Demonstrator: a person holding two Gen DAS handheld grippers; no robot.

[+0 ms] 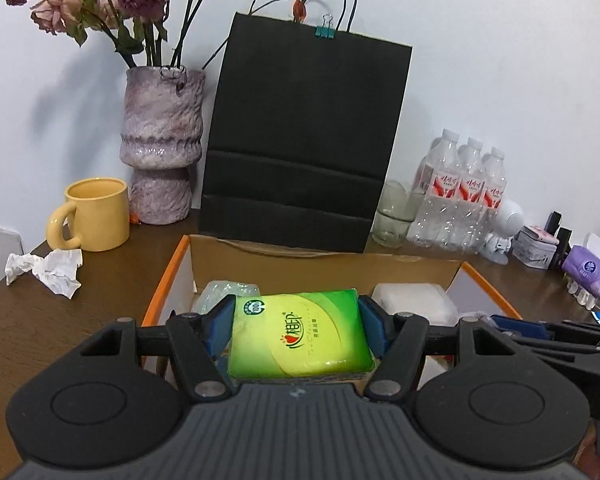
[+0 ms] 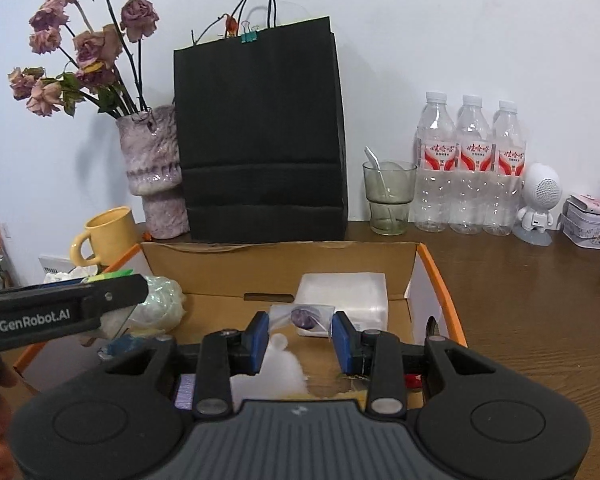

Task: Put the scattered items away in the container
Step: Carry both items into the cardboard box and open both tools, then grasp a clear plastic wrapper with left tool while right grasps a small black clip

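My left gripper (image 1: pixel 296 322) is shut on a green tissue pack (image 1: pixel 300 332) and holds it over the open cardboard box with orange edges (image 1: pixel 324 266). The box also shows in the right wrist view (image 2: pixel 276 264). My right gripper (image 2: pixel 300 332) is open and empty above the box, its blue pads on either side of a clear bag with a purple item (image 2: pixel 304 316). A white flat pack (image 2: pixel 344 294) and a crumpled clear wrapper (image 2: pixel 160 300) lie in the box. The left gripper's body (image 2: pixel 60 312) reaches in from the left.
A black paper bag (image 2: pixel 260 132), a vase of dried roses (image 2: pixel 152 168), a yellow mug (image 1: pixel 96 214), a glass with a spoon (image 2: pixel 388 196), three water bottles (image 2: pixel 470 164), a white speaker figure (image 2: pixel 538 204) and a tin (image 2: pixel 588 220) stand behind. Crumpled tissue (image 1: pixel 48 268) and a purple pack (image 1: pixel 588 272) lie on the table.
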